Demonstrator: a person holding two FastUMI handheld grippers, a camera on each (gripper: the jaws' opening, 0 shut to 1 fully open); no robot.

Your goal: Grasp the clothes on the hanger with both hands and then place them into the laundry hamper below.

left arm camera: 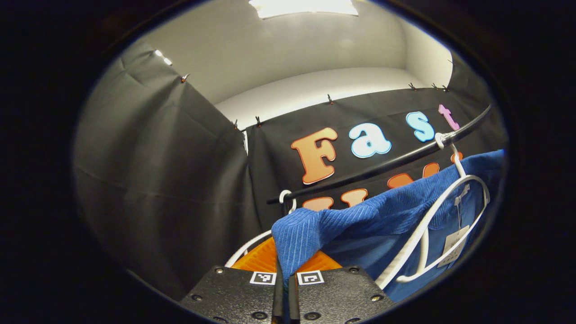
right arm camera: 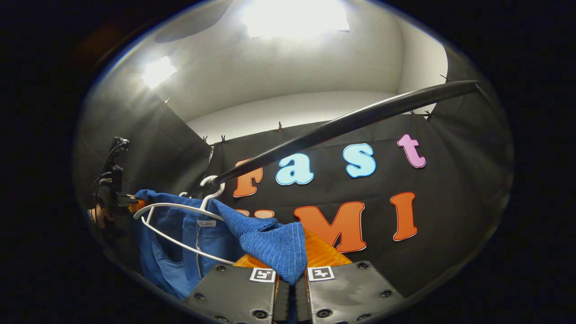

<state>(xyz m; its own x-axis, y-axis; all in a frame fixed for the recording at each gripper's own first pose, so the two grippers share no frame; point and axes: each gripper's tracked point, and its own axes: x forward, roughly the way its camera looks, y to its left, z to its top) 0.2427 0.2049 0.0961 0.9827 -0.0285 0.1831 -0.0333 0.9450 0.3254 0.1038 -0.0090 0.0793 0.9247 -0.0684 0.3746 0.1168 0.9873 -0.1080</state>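
Observation:
A blue ribbed garment (left arm camera: 382, 216) hangs on a white hanger (left arm camera: 427, 225) hooked over a black rail (left arm camera: 382, 165). In the left gripper view, one corner of the cloth drops between the fingers of my left gripper (left arm camera: 284, 275), which is shut on it. In the right gripper view, the garment (right arm camera: 270, 243) drapes off the hanger (right arm camera: 180, 208) and its other corner is pinched in my right gripper (right arm camera: 291, 280), also shut. Farther off at the left edge of that view, the left gripper (right arm camera: 113, 189) and the hand (right arm camera: 100, 217) holding it sit by the garment's far side.
A paper tag (left arm camera: 454, 245) dangles inside the garment's neck. A second white hanger hook (left arm camera: 285, 196) sits on the rail close to my left gripper. The rail (right arm camera: 342, 123) runs overhead across the right gripper view, with the black cloth wall right behind it.

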